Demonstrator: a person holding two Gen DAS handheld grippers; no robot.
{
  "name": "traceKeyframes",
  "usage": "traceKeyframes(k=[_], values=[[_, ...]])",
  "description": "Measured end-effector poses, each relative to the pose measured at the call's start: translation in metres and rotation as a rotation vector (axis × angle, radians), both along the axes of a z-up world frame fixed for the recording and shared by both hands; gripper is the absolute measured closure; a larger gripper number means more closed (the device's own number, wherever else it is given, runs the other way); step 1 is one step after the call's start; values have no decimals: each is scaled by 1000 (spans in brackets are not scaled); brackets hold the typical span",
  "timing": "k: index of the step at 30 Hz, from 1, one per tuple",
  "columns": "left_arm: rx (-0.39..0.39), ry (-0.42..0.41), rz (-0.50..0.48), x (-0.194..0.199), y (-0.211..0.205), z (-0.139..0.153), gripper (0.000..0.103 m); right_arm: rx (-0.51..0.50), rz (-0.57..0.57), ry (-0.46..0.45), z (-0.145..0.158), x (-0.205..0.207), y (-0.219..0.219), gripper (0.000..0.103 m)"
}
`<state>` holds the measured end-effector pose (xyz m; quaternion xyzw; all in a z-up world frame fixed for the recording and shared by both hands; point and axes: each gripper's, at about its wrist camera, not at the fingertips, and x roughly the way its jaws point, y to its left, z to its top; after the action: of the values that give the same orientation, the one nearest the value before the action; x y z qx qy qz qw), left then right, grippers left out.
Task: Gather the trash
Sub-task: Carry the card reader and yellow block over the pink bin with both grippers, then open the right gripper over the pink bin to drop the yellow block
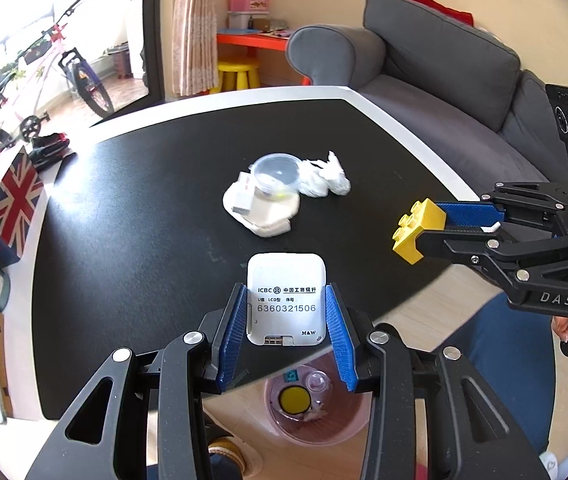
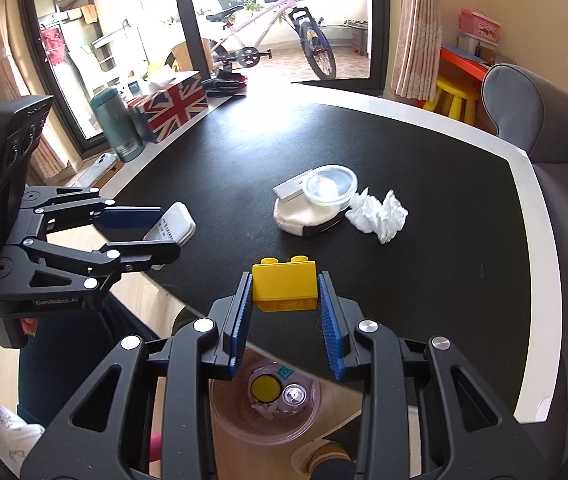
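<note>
Both tongs loaded above the bin (image 1: 312, 424).
Left tongs (image 1: 287, 312) pinch a token (image 1: 286, 300), right tongs (image 2: 284, 304) a brick (image 2: 285, 286); I centre each before releasing.

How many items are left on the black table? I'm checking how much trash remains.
4, clustered mid-table: a clear round container and a small white box resting on a cream cloth, with crumpled white tissue just beside them. Smaller bits underneath may be hidden.
</note>
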<state>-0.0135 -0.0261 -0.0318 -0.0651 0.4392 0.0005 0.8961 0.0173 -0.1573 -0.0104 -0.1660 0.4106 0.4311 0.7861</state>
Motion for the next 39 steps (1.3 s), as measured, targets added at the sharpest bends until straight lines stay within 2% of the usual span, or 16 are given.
traceKeyframes(k=[8,20,29,31,32,34,35,36,39], values=[[-19,-5,-34,-29,-14,-6,64,5,31,36,-3,-35,-16,71],[-70,2,-57,-51,-20,-14,64,-12,50,164,-39,-55,-27,71],[-73,14,-72,-50,-25,-16,64,-35,63,165,-46,-58,-24,69],[-75,17,-75,-50,-25,-17,64,-40,56,158,-46,-56,-24,50],[-74,20,-76,-49,-26,-18,64,-34,46,155,-46,-55,-26,36],[-74,23,-77,-48,-26,-19,64,-15,34,159,-44,-52,-29,28],[-75,25,-79,-48,-26,-19,64,-13,26,157,-43,-51,-30,19],[-75,28,-80,-48,-26,-20,64,-8,17,153,-42,-50,-31,14],[-78,34,-86,-47,-28,-21,64,6,-7,148,-38,-45,-35,11]])
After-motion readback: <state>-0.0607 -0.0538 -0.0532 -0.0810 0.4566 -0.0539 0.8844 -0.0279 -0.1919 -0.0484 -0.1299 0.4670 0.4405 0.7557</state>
